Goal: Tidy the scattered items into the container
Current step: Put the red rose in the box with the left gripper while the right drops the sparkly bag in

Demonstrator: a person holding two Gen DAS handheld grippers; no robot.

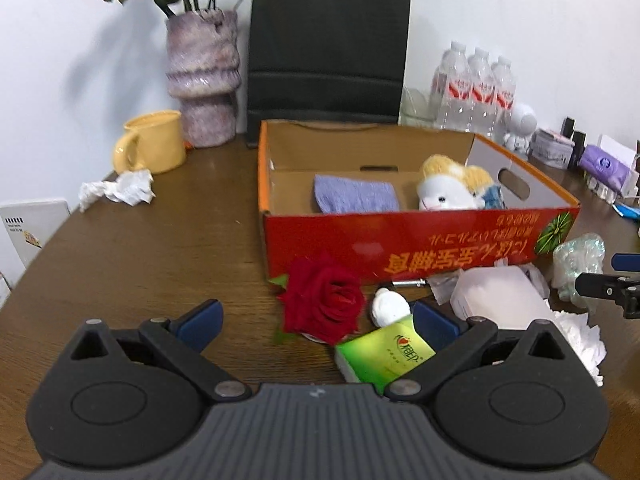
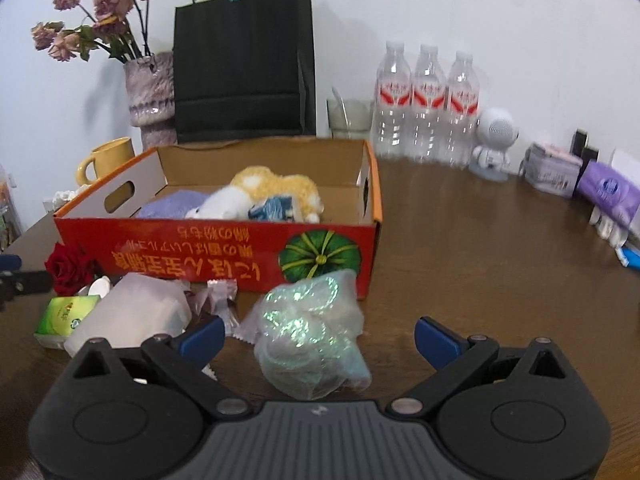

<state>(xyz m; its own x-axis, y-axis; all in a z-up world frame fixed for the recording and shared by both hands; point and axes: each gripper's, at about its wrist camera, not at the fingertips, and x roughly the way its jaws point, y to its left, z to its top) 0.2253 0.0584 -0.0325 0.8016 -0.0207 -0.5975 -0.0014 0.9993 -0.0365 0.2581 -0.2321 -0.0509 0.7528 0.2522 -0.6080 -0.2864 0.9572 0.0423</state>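
The container is a red cardboard box holding a purple cloth and a plush toy. In front of it lie a red rose, a small white bottle, a green tissue pack, a pale soft pack and a crumpled shiny plastic bag. My left gripper is open with the rose between its fingers. My right gripper is open around the plastic bag, not closed on it.
Behind the box stand a black paper bag, a vase of dried flowers, a yellow mug and three water bottles. Crumpled tissue lies at the left. A white figurine and purple tissue pack sit far right.
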